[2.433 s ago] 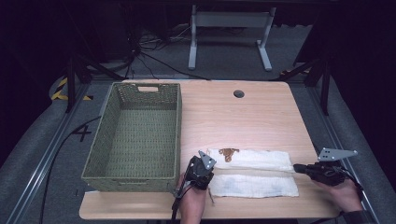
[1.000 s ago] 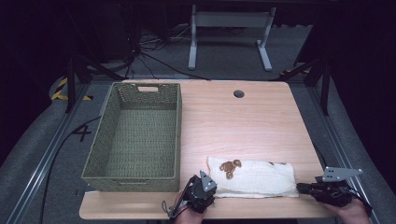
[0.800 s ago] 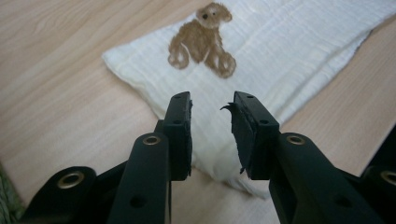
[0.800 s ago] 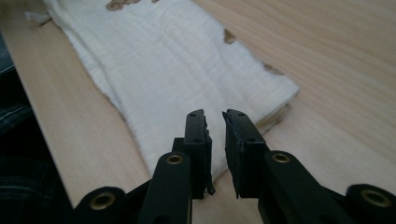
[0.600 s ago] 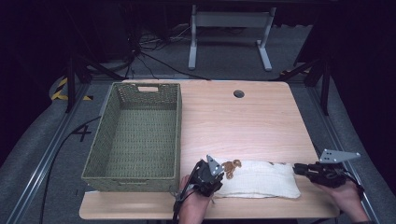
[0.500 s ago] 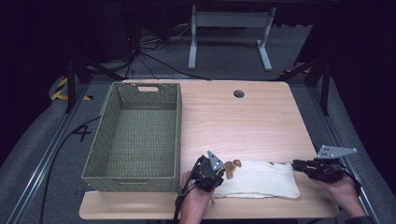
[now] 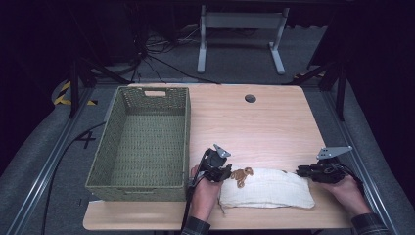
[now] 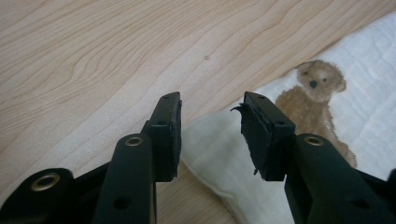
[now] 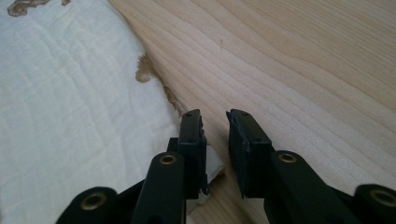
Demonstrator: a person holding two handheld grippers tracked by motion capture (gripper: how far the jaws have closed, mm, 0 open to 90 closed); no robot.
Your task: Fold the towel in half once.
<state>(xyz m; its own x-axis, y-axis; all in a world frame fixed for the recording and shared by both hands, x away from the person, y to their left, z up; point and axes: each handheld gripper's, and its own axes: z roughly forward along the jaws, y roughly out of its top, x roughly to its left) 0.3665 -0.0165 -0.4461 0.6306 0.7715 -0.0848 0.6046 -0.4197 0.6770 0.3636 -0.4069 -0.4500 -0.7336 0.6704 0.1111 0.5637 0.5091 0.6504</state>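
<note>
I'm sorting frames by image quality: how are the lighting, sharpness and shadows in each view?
High view: the table is lit while the surroundings fall into near black; slightly soft, no glare. Left gripper view: bright and even, with the bear print and wood grain fairly sharp and the near jaws a little soft. Right gripper view: bright, the cloth pale but its creases readable, with only faint shadows.

A light wooden bench [image 7: 274, 122] is set on grey carpeted floor [image 7: 44, 161]. Beyond its far edge, a grey metal frame [image 7: 240, 29] and black cables [image 7: 156, 54] are seen in dim light.
</note>
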